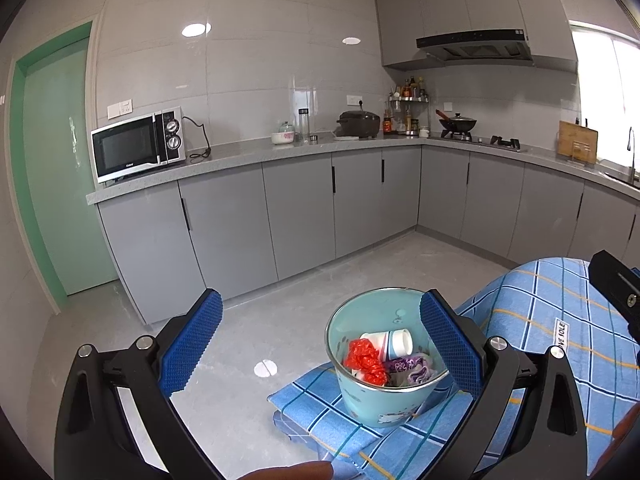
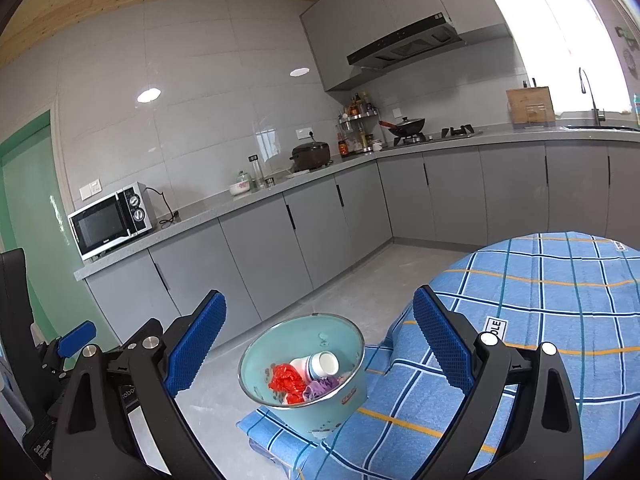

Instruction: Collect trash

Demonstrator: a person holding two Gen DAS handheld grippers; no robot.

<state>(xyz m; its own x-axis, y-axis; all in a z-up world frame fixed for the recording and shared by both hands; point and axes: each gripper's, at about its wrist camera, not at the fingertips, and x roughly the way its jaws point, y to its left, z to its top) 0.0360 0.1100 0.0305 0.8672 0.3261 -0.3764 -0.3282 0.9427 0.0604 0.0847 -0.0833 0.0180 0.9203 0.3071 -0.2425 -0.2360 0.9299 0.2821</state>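
**Trash bin sits ahead of both grippers**

Left hand-held gripper (image 1: 320, 344) released, empty; the bin (image 1: 384, 392), holding trash (image 1: 366, 360), stands upright on the table (image 1: 560, 320), nearer its right finger; right hand-held gripper (image 2: 320, 340) released, bin centred ahead.

Pale teal bin (image 1: 372, 400) with small white-and-dark cartoon print low on its side. Inside: crumpled red plastic (image 1: 366, 360), white paper cup (image 1: 394, 342) with blue stripes, purple wrapper (image 1: 408, 370). Cloth (image 2: 540, 304) light blue, checked with dark blue, teal and orange lines, white label. Both tools black with blue dotted pads (image 1: 192, 342). Cabinets (image 1: 300, 208) grey, door (image 1: 60, 168) mint green, floor (image 1: 248, 344) grey.
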